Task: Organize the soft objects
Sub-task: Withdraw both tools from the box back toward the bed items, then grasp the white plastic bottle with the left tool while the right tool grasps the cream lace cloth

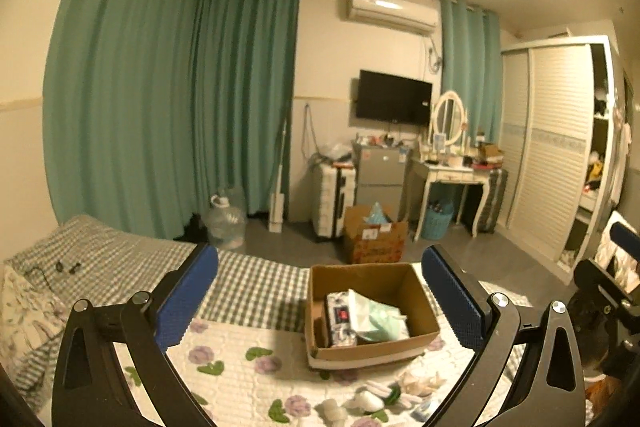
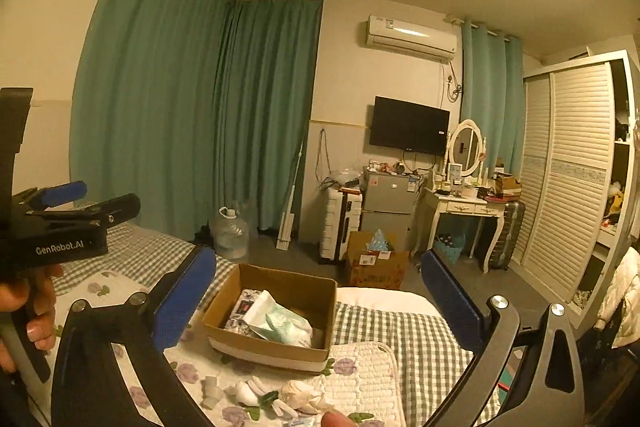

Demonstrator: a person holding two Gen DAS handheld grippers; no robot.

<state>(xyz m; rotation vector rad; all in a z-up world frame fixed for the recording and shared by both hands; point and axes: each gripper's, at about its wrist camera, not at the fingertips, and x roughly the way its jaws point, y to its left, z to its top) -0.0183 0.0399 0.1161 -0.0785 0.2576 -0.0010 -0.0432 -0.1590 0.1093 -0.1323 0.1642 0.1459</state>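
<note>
Several soft things (image 2: pixel 276 397) — small white and cream pieces, one with a green part — lie loose on the floral pad (image 2: pixel 360 367) at the near edge of the bed (image 2: pixel 420 331), just in front of the box (image 2: pixel 280 353). Two others already sit inside that box: a pale green packet (image 2: pixel 280 323) leaning on a patterned pack (image 2: pixel 244 307). So the sorting looks, by my reading, partly done, with both tools between picks.

Left gripper (image 1: pixel 320 297) has its blue fingers (image 1: pixel 188 299) wide apart with nothing between them, framing the box from above. Right gripper (image 2: pixel 320 297) is the same — fingers (image 2: pixel 184 297) spread, empty, the box between them in view but well beyond the tips. Neither touches anything.

Next move, I judge, calls for tipping one gripper down toward the loose pile, centring on one piece and closing gently, since such pieces squash and slip; then a short carry over the box rim.

Writing: "GenRobot.AI" in white on the left tool's body (image 2: pixel 60 247), seen from the right camera. Labels on the floor carton (image 2: pixel 376 267) and the packs are too small to read.
</note>
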